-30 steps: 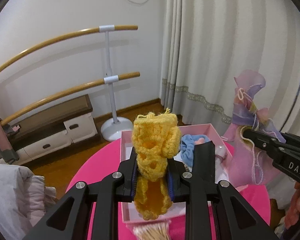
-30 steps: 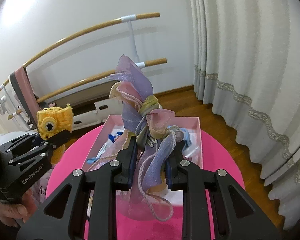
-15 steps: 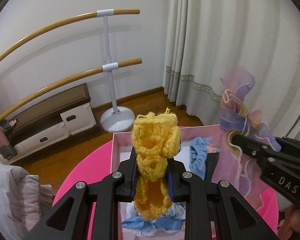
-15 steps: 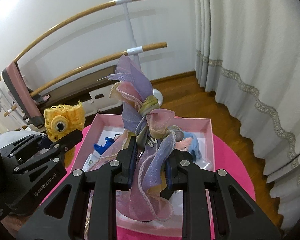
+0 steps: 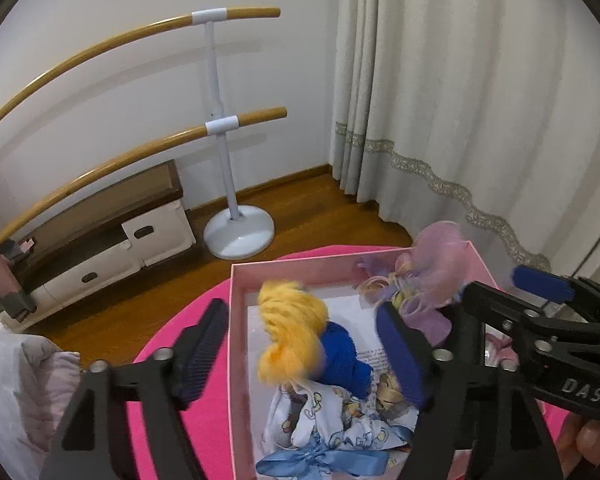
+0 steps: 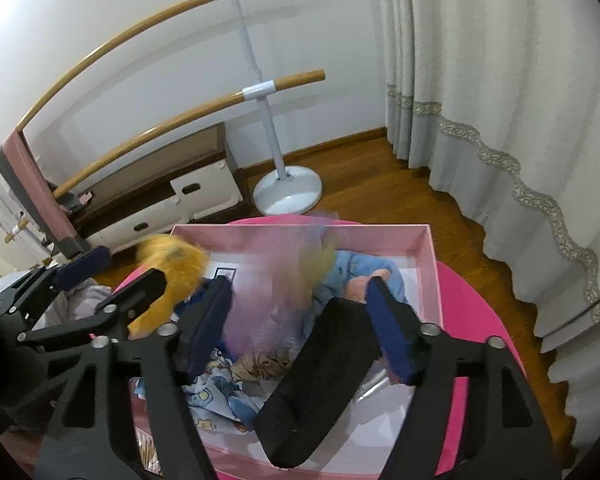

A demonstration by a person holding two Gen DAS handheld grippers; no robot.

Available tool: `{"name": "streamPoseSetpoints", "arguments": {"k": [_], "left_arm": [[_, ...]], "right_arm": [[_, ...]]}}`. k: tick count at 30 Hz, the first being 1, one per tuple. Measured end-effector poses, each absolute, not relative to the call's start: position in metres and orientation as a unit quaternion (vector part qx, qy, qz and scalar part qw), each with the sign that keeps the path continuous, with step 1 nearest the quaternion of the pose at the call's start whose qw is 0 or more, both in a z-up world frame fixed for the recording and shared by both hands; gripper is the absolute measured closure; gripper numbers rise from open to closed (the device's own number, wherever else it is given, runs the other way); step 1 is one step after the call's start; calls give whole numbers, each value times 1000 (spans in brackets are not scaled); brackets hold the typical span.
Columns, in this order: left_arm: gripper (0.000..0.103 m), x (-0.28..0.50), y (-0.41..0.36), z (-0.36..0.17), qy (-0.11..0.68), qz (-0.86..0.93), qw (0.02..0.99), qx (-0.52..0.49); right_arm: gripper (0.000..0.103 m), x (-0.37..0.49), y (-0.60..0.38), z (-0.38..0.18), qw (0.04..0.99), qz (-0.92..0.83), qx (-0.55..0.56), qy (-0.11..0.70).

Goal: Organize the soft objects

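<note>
Both grippers hang over an open pink box [image 5: 233, 360] [image 6: 431, 272] on a round pink table [image 5: 216, 420]. My left gripper [image 5: 302, 348] [image 6: 112, 276] has its jaws opening; the yellow crochet toy [image 5: 292, 336] [image 6: 172, 264] is blurred between them, free of the pads, dropping into the box. My right gripper [image 6: 296, 332] [image 5: 516, 296] is opening too. The purple ribbon bow [image 6: 268, 292] [image 5: 432, 272] is a blur between its fingers, loose from them, over the box's right side.
The box holds a blue knitted piece [image 5: 344, 356], a printed baby cloth [image 5: 340, 416], a blue ribbon [image 5: 320, 458] and a black flat object [image 6: 320, 380]. A barre stand [image 5: 238, 232], a low cabinet [image 5: 100, 240] and curtains [image 5: 460, 120] stand behind. Pale bedding [image 5: 16, 380] lies left.
Both grippers moved forward and down over the box and opened. The yellow toy and the purple bow left the pads and now fall, blurred, into the box.
</note>
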State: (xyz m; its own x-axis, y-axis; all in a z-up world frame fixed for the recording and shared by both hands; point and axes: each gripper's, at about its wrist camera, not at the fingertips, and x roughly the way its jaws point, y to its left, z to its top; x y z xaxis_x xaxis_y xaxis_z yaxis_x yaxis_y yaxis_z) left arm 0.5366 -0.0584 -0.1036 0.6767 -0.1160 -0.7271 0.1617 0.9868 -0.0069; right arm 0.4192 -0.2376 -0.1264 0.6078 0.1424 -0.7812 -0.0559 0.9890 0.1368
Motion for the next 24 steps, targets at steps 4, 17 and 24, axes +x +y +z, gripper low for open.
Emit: {"name": "streamPoseSetpoints", "arguments": {"k": [4, 17, 24], "left_arm": [[7, 524, -43, -95, 380, -73, 922, 13], [0, 433, -21, -81, 321, -28, 946, 42], [0, 352, -28, -76, 275, -18, 959, 61]], "right_arm": [[0, 409, -245, -119, 900, 53, 59, 429], [0, 356, -244, -82, 917, 40, 67, 391], [0, 306, -239, -64, 929, 46, 72, 360]]}}
